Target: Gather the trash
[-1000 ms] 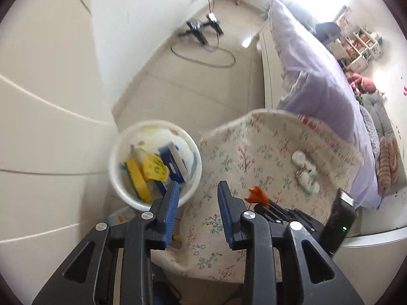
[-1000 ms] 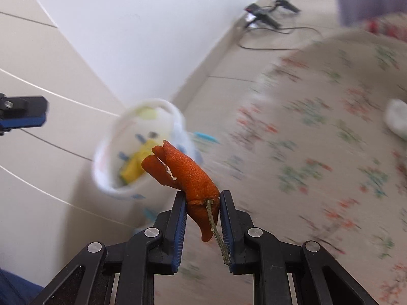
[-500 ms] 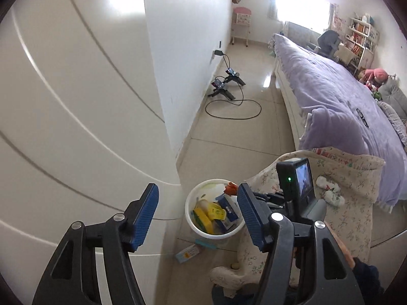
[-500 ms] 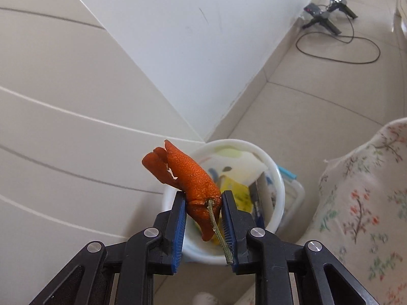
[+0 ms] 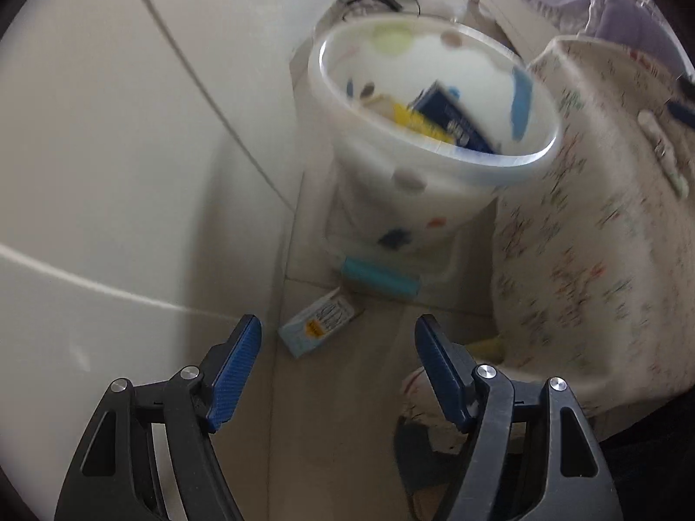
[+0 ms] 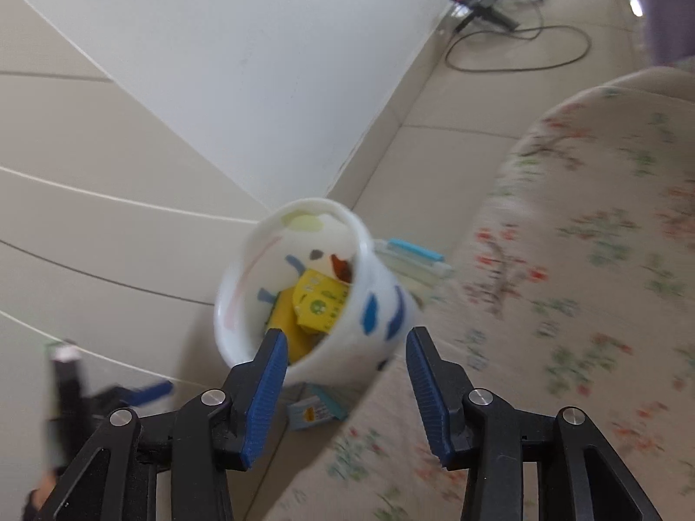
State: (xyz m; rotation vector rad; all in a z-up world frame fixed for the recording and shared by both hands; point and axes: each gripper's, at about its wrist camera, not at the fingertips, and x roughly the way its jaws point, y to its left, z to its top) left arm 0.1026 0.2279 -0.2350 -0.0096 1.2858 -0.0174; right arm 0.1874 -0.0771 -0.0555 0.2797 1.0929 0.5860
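Note:
A white trash bin (image 5: 434,160) with coloured spots stands on the floor between the wall and a floral-covered table (image 5: 599,225). It holds yellow and blue packets (image 5: 447,123). In the right wrist view the bin (image 6: 304,286) holds a yellow packet (image 6: 319,304) and the orange peel (image 6: 341,265) by its far rim. My right gripper (image 6: 345,377) is open and empty just above the bin. My left gripper (image 5: 336,373) is open and empty, low over the floor. A small blue-and-white carton (image 5: 319,325) lies on the floor ahead of it, below the bin.
A blue-capped item (image 5: 382,280) lies at the bin's base. Cream cabinet panels (image 5: 108,152) close the left side. A black cable and charger (image 6: 499,13) lie on the far floor. The floral cloth (image 6: 564,282) fills the right.
My right gripper has opened and the orange peel has dropped into the bin. My left gripper has swung down toward the floor near the bin and the carton.

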